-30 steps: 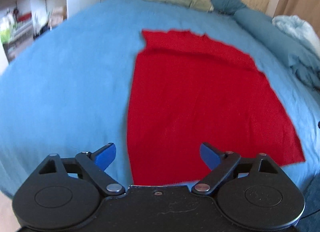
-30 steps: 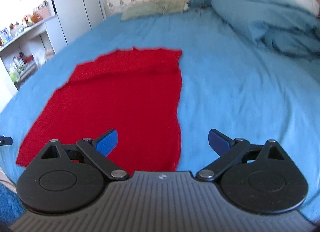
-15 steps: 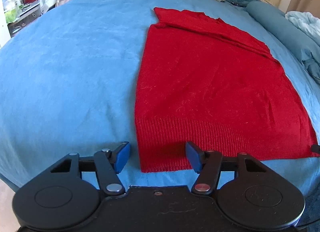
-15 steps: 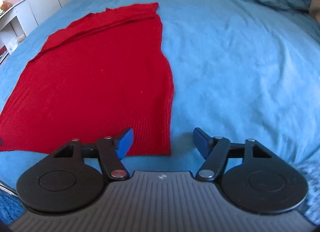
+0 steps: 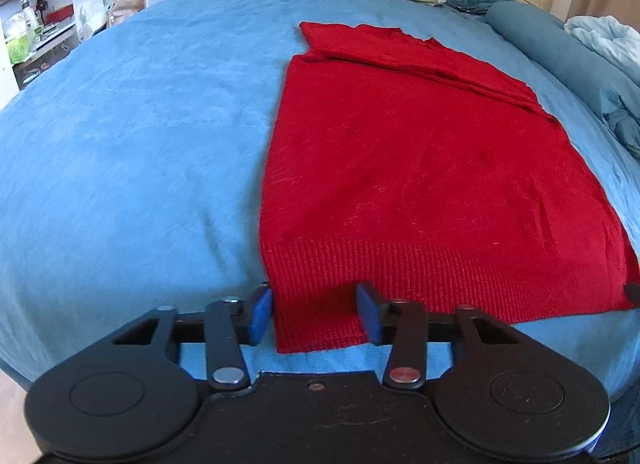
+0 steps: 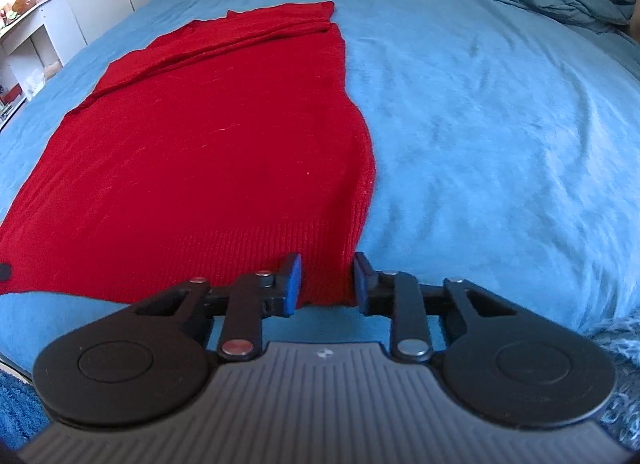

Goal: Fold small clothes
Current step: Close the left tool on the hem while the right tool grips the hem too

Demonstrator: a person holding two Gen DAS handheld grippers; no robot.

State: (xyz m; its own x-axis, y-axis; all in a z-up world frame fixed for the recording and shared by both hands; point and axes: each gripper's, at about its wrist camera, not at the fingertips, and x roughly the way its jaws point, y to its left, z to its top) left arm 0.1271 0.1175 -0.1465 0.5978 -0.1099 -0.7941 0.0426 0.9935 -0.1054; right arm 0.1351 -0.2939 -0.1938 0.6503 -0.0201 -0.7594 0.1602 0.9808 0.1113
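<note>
Each hand-held gripper, left (image 5: 314,314) and right (image 6: 326,284), has just been closing, jaws straddling a near hem corner of the red sweater (image 5: 420,168), not yet visibly pinching, probably to fold it away

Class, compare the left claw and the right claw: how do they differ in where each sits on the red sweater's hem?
The left claw straddles the red sweater's left hem corner; the right claw straddles the right one. The left claw's gap looks wider than the right's. Both have just been closing, with hem between their blue pads on the blue bedspread.
</note>
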